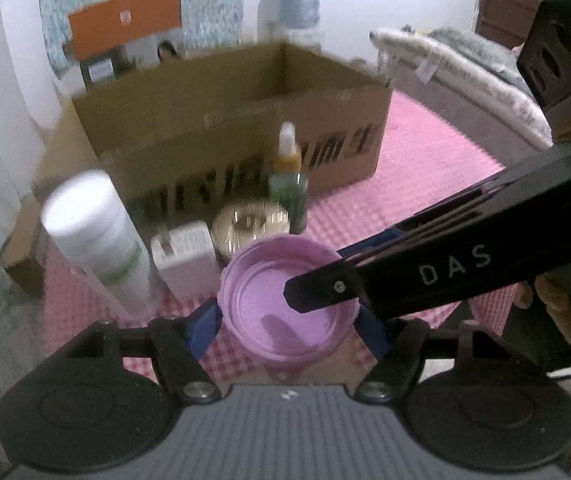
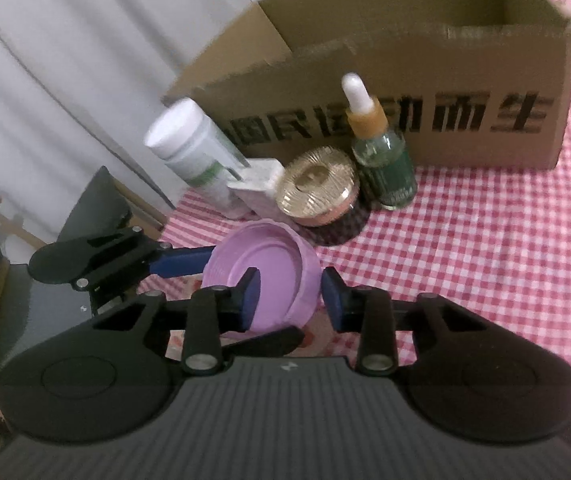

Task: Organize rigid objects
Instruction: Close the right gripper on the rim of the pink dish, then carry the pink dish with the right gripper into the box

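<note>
Lilac lid (image 1: 285, 312): upturned and shallow, nearest to you; it sits tilted between both sets of blue pads, above the checked cloth.
Your left gripper (image 1: 287, 330): its pads press the lid's outer wall from two opposite sides, so it is clamped on the lid.
Your right gripper (image 2: 290, 294): one pad (image 2: 251, 300) lies inside the lid, the other outside the rim; the wall is pinched between them.
Desk (image 2: 485, 280): covered in a red-and-white checked cloth.
Gold-topped jar (image 2: 317, 186): just beyond the lid, resting on a dark round mat.
White charger plug (image 1: 185, 260): beside the jar, on its left.
White cylinder bottle (image 1: 97, 236): left of the plug, with a green band.
Green dropper bottle (image 2: 381, 152): upright, right of the jar, with a white bulb and amber collar.
Cardboard box (image 2: 425, 92): open-topped, printed with black characters, standing behind the whole row.
Farthest back: pale curtain in the right wrist view; a bed with bedding in the left wrist view.
</note>
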